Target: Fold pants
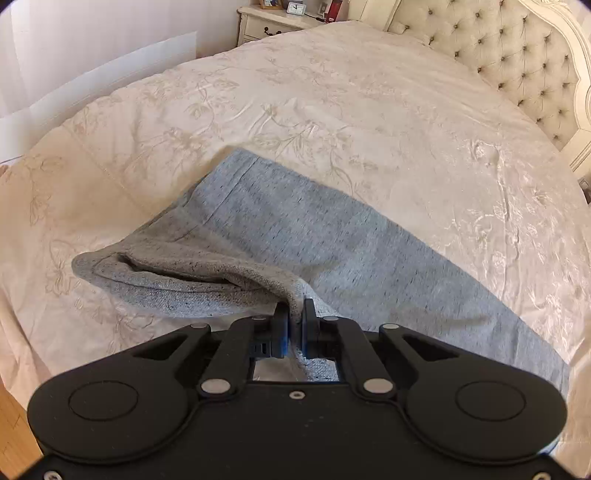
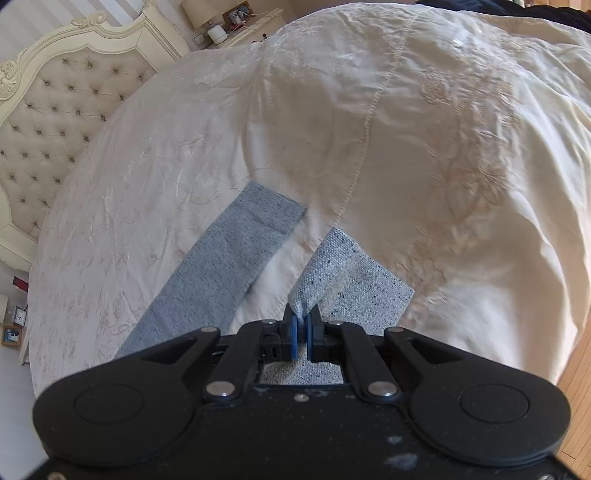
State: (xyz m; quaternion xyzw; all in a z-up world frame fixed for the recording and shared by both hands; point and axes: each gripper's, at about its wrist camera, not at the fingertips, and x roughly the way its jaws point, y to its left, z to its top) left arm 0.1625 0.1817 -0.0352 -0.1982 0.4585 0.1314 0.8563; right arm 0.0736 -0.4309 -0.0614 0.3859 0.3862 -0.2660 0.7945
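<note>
Grey knit pants (image 1: 295, 229) lie on a cream embroidered bedspread (image 1: 332, 110). In the left wrist view my left gripper (image 1: 295, 314) is shut on the waistband end, which is lifted and bunched to the left of the jaws. In the right wrist view my right gripper (image 2: 302, 317) is shut on the hem of one pant leg (image 2: 343, 269), raised off the bed. The other leg (image 2: 229, 258) lies flat to the left, its hem pointing away from me.
A tufted cream headboard (image 1: 517, 62) stands at the bed's far end. A nightstand (image 1: 273, 20) with a clock and frames sits behind the bed. Another nightstand (image 2: 243, 26) holds a lamp. Wooden floor (image 2: 580, 369) shows past the bed edge.
</note>
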